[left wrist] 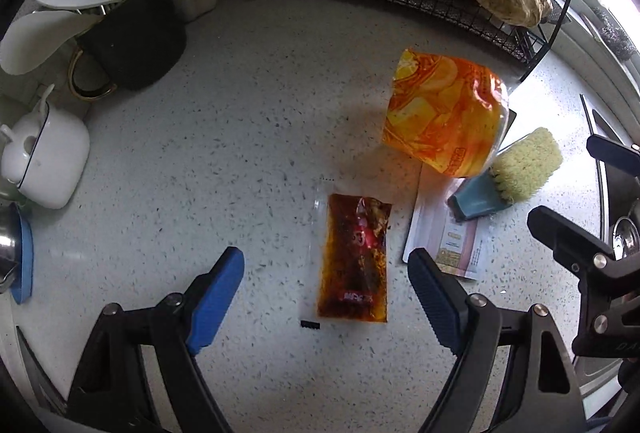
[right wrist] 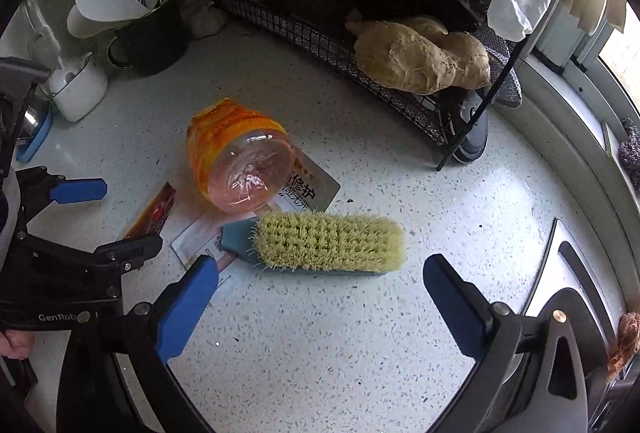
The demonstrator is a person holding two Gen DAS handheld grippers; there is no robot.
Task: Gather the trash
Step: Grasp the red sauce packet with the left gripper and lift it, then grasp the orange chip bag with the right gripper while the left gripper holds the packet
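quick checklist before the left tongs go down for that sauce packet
1. Left tongs open wide enough: ok, both pads stand apart with nothing between them.
2. Sauce packet lined up: ok, it lies flat on the counter between the two pads.
3. Packet free of other things: ok, the paper sachet beside it lies apart.
4. Right tongs out of the way: ok, open over the scrub brush, to the side.
5. Orange-labelled bottle steady: cannot tell, it lies on its side on the sachet and may roll.
6. Packet sealed: cannot tell.
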